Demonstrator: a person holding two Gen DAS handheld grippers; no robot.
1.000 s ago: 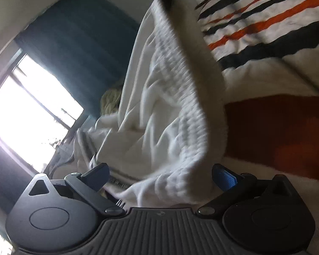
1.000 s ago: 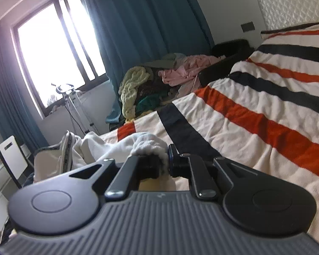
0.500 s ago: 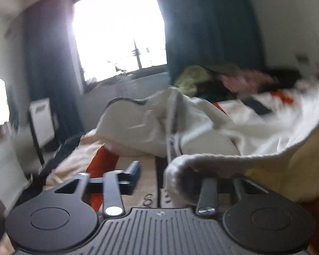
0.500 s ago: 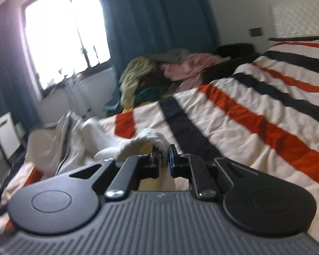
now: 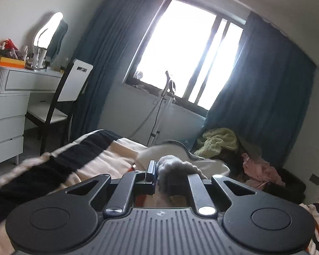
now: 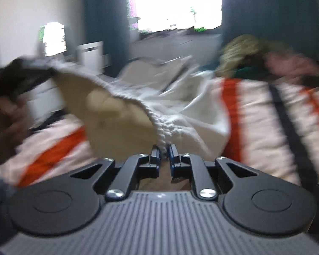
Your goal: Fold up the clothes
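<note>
A white garment with a ribbed hem (image 6: 180, 110) lies bunched on the striped bedspread (image 6: 255, 110). My right gripper (image 6: 164, 152) is shut on the hem. From there the hem stretches up and left to my left gripper (image 6: 21, 78), a dark blur above a person's hand (image 6: 4, 116). In the left wrist view, my left gripper (image 5: 161, 174) is shut on a wad of the ribbed hem (image 5: 176, 165). The cloth hides its right finger. The rest of the garment (image 5: 165, 150) lies beyond on the bed.
A pile of other clothes (image 5: 219, 142) lies at the bed's far right, under dark blue curtains (image 5: 265, 97). A chair (image 5: 70, 93) and a white dresser (image 5: 8, 110) stand to the left of the bed. A bright window (image 5: 185, 53) faces me.
My left gripper went from open to shut on the ribbed hem, rolled upright and rose. My right gripper kept its grip and swung left, and the hem now spans both grippers.
</note>
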